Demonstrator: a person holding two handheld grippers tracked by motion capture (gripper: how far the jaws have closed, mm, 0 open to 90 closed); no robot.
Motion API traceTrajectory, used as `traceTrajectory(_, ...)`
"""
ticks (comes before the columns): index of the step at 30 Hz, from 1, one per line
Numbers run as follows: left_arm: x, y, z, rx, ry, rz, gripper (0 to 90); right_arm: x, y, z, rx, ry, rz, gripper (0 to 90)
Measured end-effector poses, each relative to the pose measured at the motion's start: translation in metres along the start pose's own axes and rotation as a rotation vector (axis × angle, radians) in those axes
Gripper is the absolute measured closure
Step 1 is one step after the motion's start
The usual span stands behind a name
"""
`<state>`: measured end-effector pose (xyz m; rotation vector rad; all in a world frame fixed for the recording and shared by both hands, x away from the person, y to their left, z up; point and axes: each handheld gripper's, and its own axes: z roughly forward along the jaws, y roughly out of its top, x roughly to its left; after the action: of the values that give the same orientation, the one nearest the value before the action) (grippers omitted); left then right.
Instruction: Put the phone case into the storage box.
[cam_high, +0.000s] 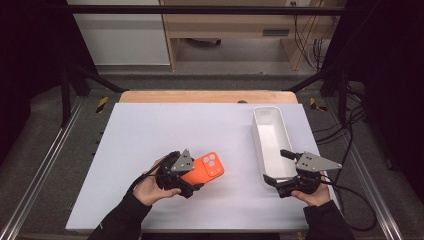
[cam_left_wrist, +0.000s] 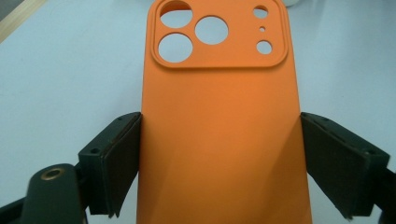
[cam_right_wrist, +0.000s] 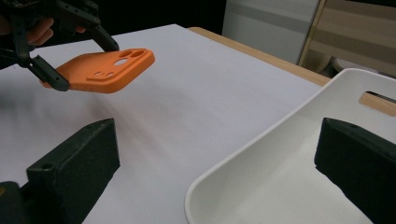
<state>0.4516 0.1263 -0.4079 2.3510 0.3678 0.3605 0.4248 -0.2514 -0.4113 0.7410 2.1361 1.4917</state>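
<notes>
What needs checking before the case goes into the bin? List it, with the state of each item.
1. Left gripper shut on the orange case, a jaw on each long edge: ok.
2. Case lifted off the table, as the right gripper view shows it: ok.
3. Bin has room inside: ok, no contents seen.
4. Right gripper steadies the bin: not ok; its jaws stand open either side of the bin's near rim.
5. Path from case to bin free of other things: ok.
6. Grip firm enough for the carry: cannot tell.
</notes>
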Motion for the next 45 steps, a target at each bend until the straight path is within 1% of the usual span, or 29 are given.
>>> traceTrajectory(10, -0.007, 0.004, 0.001, -0.008, -0.009, 0.024, 15.5, 0.008, 0.004, 0.006, 0.019, 0.015, -0.04, 0.4)
traceTrajectory(20, -0.014, 0.008, 0.002, -0.012, -0.019, 0.056, 15.5, 0.017, 0.009, 0.013, 0.044, 0.044, -0.087, 0.5)
traceTrajectory(23, -0.015, 0.008, 0.003, -0.017, -0.021, 0.056, 15.4, 0.02, 0.01, 0.015, 0.055, 0.053, -0.099, 0.5)
traceTrajectory(31, -0.016, 0.009, 0.005, -0.028, -0.033, 0.077, 15.5, 0.026, 0.012, 0.022, 0.09, 0.073, -0.14, 0.7)
traceTrajectory(38, -0.016, 0.01, 0.005, -0.048, -0.051, 0.093, 15.4, 0.036, 0.019, 0.027, 0.098, 0.112, -0.181, 1.0)
traceTrajectory(42, -0.016, 0.008, 0.005, -0.047, -0.054, 0.112, 15.5, 0.042, 0.023, 0.03, 0.125, 0.129, -0.209, 1.0)
traceTrajectory(45, -0.015, 0.007, 0.005, -0.049, -0.057, 0.113, 15.4, 0.045, 0.027, 0.032, 0.141, 0.141, -0.231, 1.1)
